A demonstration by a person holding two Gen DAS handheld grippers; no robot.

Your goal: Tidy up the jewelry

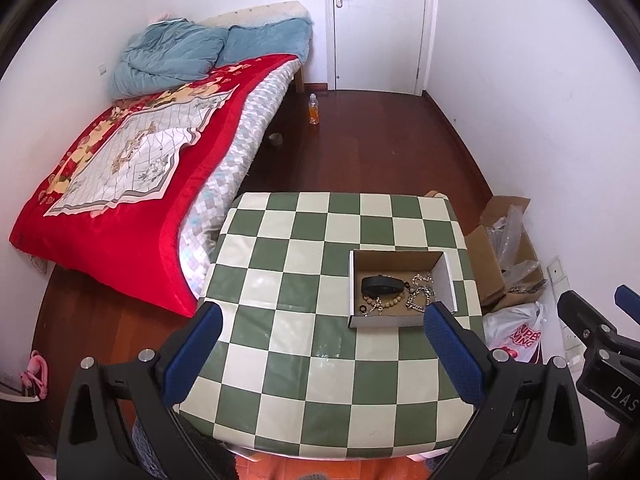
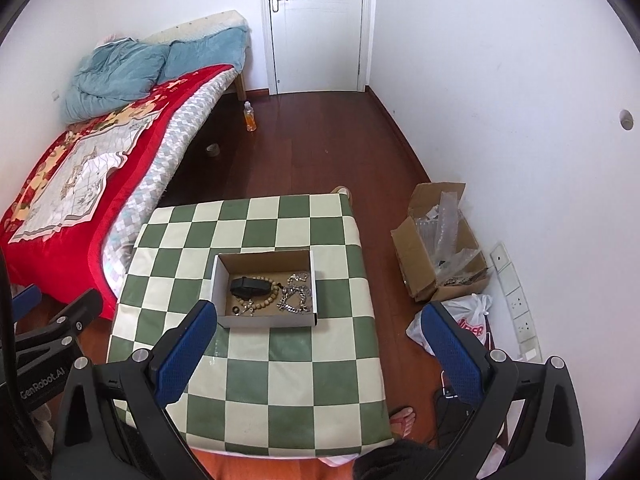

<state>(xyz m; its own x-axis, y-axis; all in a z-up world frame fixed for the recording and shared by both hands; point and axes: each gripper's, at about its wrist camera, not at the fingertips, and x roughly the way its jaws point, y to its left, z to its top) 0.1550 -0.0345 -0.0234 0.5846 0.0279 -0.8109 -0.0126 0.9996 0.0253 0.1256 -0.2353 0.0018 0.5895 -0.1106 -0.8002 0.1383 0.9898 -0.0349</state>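
Both tools hang high over the green-and-cream chequered table point(image 2: 280, 380), and both stand spread wide with nothing between their blue pads. The shallow white cardboard box with a brown floor point(image 2: 267, 322) sits out on the tabletop ahead, and all the jewelry is down inside it: a black oblong case or pouch point(image 2: 248, 286) on the left half, a tan wooden bead bracelet point(image 2: 264, 302) curling just in front of it, and a tangle of silver chain point(image 2: 295, 298) on the right half.

Here is the relation that counts: from the right gripper point(image 2: 320, 332) the box lies straight ahead and a little left, its near wall just beyond the left blue pad point(image 2: 188, 344). From the left gripper point(image 1: 322, 338) the same box point(image 1: 384, 322) lies ahead and off to the right, its near corner beside the right blue pad point(image 1: 454, 354). I'd judge the right gripper better lined up on the box. The box runs long side to side, and the black case lies the same way.

Hard to read: the chain links blur into one heap, so whether it is one piece or several I cannot tell. Small dark rings or beads point(image 2: 237, 312) at the near left corner are too tiny to name. The box's near wall hides the floor strip just behind it
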